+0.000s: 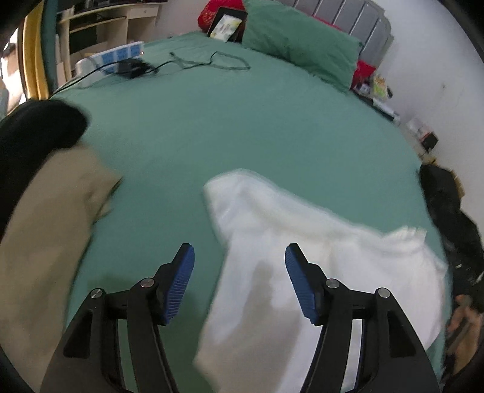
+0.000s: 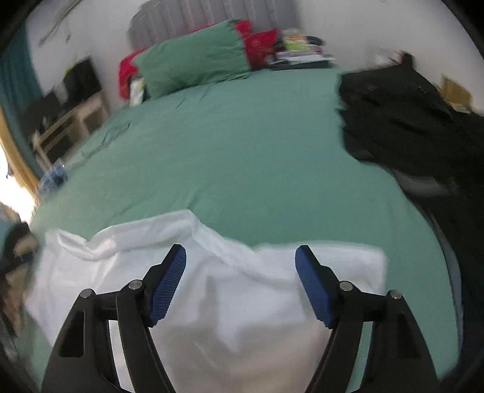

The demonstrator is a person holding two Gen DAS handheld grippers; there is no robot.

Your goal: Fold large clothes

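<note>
Left wrist view: left gripper (image 1: 239, 257) at bottom centre, jaws wide apart, nothing between the blue pads (image 1: 178, 287). White garment (image 1: 302, 257) lies crumpled on the green bed sheet (image 1: 227, 127), lower centre to lower right of frame, blurred; its left edge runs between the two fingers, the right finger is over white fabric, the left finger over bare sheet. Contact with cloth cannot be told. Beige garment (image 1: 45, 226) fills the lower left, with a black garment (image 1: 33, 130) above it at the left edge. Green pillow (image 1: 299, 45) at top right against a grey headboard (image 1: 348, 18), red cushion (image 1: 217, 12) and a tablet-like screen (image 1: 225, 25) at top centre. Power strip (image 1: 115, 56) and black cable (image 1: 127, 71) at upper left on the sheet. Dark clothing pile (image 1: 447, 205) at right edge.

Right wrist view: right gripper (image 2: 240, 257) at bottom centre, jaws wide apart, empty. White garment (image 2: 211, 287) spreads across the lower frame under and between both fingers, with a raised fold (image 2: 145, 232) at centre left and a flat square-ish part (image 2: 348, 266) at lower right. Green bed sheet (image 2: 227, 151) fills the middle. Black garment pile (image 2: 408, 121) at upper right on the bed. Green pillow (image 2: 193, 60) at top centre, red cushion (image 2: 260, 42) beside it. Wooden shelf unit (image 2: 69, 121) at upper left. Heavy motion blur at edges.
</note>
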